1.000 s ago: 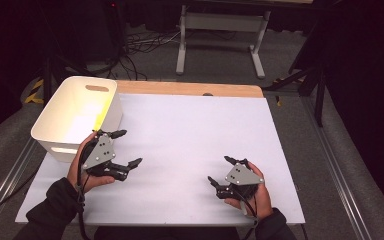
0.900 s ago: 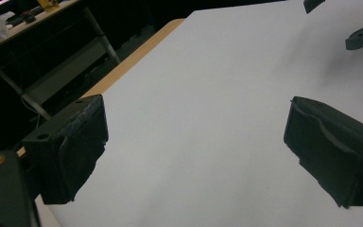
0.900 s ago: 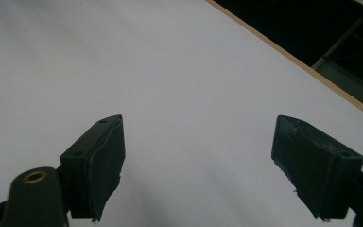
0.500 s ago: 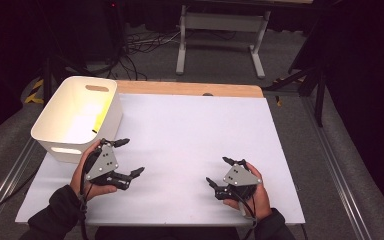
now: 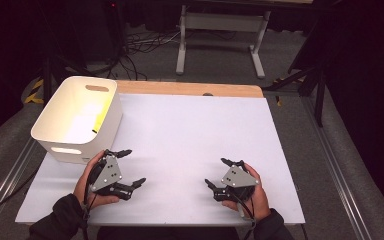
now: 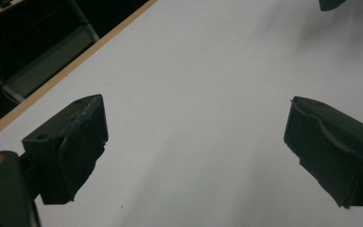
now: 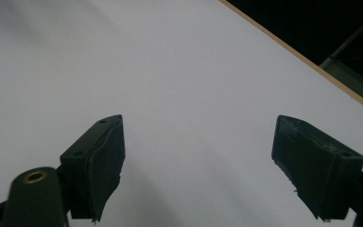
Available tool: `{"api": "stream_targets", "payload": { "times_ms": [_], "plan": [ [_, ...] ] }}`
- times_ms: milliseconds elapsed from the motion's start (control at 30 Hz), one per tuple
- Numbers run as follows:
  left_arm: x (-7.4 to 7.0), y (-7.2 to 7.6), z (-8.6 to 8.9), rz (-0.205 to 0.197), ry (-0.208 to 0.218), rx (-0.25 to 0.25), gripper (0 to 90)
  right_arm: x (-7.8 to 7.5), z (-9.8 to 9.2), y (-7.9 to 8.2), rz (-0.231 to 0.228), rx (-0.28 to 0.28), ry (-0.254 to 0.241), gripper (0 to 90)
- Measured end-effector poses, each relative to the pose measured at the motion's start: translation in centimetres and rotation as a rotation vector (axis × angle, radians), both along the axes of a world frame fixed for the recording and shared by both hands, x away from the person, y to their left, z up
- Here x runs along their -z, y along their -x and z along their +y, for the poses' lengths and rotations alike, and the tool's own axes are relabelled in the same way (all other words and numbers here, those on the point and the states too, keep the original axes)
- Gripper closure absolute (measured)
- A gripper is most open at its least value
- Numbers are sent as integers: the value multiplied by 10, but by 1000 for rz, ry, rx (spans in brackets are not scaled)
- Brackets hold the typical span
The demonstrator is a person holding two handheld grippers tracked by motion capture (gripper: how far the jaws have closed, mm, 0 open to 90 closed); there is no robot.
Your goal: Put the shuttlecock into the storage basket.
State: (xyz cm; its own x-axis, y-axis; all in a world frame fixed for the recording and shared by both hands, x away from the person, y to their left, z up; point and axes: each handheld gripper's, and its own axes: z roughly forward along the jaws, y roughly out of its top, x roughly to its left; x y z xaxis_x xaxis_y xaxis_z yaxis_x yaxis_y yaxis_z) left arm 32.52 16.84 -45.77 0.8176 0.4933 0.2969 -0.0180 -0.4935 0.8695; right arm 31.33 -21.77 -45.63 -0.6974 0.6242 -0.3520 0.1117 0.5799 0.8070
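My left gripper [image 5: 131, 167] is held low over the white table top [image 5: 190, 135] at the front left, just in front of a white bin [image 5: 44, 134]. It is open with nothing between its fingers [image 6: 71, 146]. My right gripper [image 5: 216, 172] hovers at the front right, also open and empty, its jaws pointing left toward the other one. In the left gripper view my left gripper [image 6: 196, 142] has bare white surface between its wide-spread jaws. The right gripper view has my right gripper [image 7: 198, 161] the same way.
The bin has handle slots and a yellowish patch on its inner wall; I cannot tell what lies inside. A wooden strip [image 5: 190, 89] edges the table's far side. Beyond it are a metal stand [image 5: 220, 30] and floor cables [image 5: 130, 55].
My left gripper has drawn back from the bin toward the near edge of the table. The right gripper has barely moved. Both stay open.
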Motion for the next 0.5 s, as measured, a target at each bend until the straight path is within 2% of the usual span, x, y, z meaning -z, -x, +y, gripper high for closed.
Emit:
{"api": "stream_targets", "payload": {
  "times_ms": [167,333,500],
  "plan": [
    [8,4,8,18,25,2,67,1,1,0,2,-2,8,190],
    [17,7,17,35,20,-23,57,2,1,1,3,-6,11,183],
    [23,10,27,51,38,-43,52,4,1,2,2,-4,13,161]
  ]
}}
